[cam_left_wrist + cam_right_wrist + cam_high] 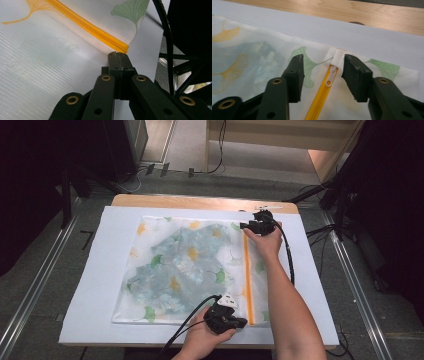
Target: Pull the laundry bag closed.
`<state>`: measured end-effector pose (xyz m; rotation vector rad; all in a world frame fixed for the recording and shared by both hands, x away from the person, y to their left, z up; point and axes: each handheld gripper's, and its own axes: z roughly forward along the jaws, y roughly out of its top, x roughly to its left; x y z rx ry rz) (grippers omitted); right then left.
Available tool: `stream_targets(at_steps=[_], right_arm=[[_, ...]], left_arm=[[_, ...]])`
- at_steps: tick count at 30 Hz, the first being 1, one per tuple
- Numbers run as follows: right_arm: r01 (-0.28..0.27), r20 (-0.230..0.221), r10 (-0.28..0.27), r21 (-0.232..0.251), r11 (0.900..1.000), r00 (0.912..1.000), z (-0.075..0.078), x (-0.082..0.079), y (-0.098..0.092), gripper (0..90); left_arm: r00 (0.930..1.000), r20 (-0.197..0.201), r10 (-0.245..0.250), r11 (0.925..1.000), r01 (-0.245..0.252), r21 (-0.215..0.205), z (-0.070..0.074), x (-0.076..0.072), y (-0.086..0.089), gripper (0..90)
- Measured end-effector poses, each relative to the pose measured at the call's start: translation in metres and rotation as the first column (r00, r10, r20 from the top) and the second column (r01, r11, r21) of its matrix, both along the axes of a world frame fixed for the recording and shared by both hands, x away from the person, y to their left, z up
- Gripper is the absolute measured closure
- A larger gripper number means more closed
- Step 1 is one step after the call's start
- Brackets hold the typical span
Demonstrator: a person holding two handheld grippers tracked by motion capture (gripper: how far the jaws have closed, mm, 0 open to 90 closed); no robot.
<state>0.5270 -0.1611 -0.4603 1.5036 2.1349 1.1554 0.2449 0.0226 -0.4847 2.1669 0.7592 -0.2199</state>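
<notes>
One camera hangs above the person's side of the desk [200, 202], looking forward and down, taking in the whole white sheet [95, 285] and the mesh bag [185, 265] from well back. Another rides the left tool [119, 58], very close, looking along its jaws at the orange zipper [95, 30] near the bag's edge. The third rides the right tool [322, 67], equally close, facing the zipper's far end. All three share that zipper.

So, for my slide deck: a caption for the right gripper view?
Open right gripper straddling the white zip pull at the end of a mesh bag's orange zip.
</notes>
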Motion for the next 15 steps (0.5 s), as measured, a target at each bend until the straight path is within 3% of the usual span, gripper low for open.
stream_targets(at_steps=[6,12,15], right_arm=[[-0.021,0.037,0.019,0.037,0.999,0.9991,0.002,-0.021,-0.001,39.9],[-0.006,0.067,0.004,0.042,0.999,0.9977,0.000,-0.041,-0.004,29.2],[-0.033,0.070,0.029,0.066,0.997,0.9972,-0.002,-0.051,-0.007,24.3]], left_arm=[[1.0000,0.006,-0.003,1.0000,0.003,0.001,0.000,0.000,0.000,90.0],[1.0000,0.008,-0.005,1.0000,0.005,0.005,0.001,0.000,0.000,90.0],[1.0000,0.007,-0.005,1.0000,0.005,0.001,0.000,0.000,0.000,90.0]])
